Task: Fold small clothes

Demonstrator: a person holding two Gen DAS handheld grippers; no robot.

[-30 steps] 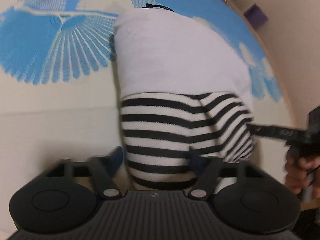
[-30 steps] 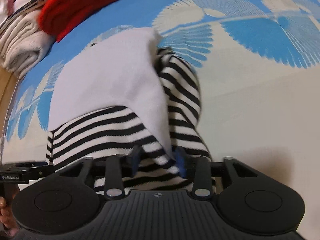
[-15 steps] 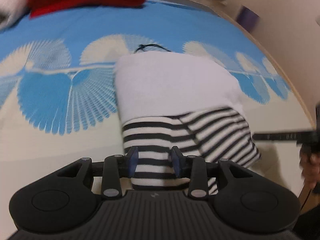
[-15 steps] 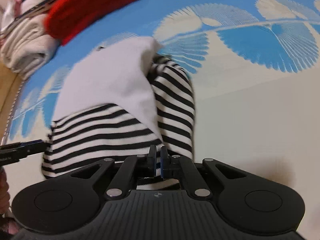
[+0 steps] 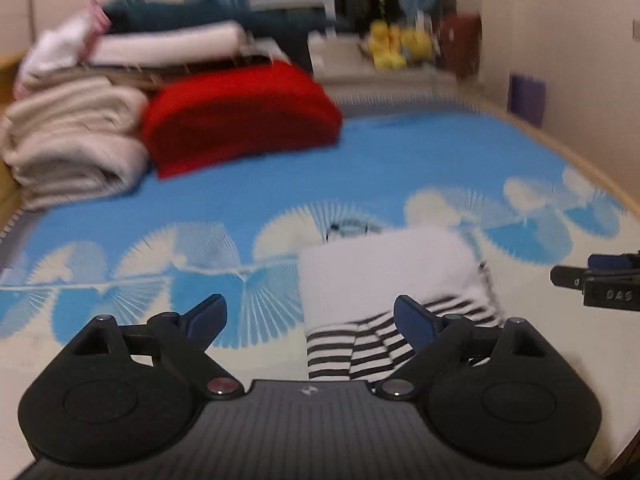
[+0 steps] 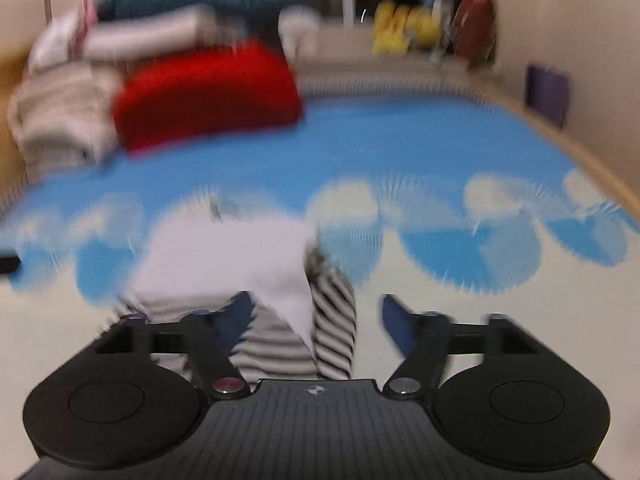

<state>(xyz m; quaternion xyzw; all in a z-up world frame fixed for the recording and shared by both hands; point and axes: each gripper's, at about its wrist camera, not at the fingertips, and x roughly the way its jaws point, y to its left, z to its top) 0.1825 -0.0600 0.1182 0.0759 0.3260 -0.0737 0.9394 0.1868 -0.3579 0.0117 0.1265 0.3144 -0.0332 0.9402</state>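
- The small garment (image 5: 384, 276), white on top with black-and-white stripes at its near end, lies folded into a compact bundle on the near part of the bed, on the cream strip just below the blue fan pattern.
- In the right wrist view the same garment (image 6: 240, 256) shows a white flap laid over striped cloth, with a striped fold hanging down its right side; this picture is smeared, so the edges of the folds are hard to make out.
- A thin dark cord or tag (image 5: 346, 227) seems to lie at the garment's far edge.
- The left gripper (image 5: 310, 314) hangs above the bed with its jaws opening, already spread wide; nothing is between them, and the garment sits beyond, toward its right finger.
- The right gripper (image 6: 316, 312) also has its jaws opening, wide apart, above the garment's near striped end; its fingers do not press on the cloth.
- The bedspread (image 5: 400, 168) is bright blue with pale fan shapes, turning cream toward the near edge.
- At the far left stands a red folded item (image 5: 240, 116), with a stack of cream blankets (image 5: 72, 140) just beside it on the left and more folded clothes on top.
- Yellow objects (image 5: 400, 46) sit on a ledge beyond the bed, too blurred to identify.
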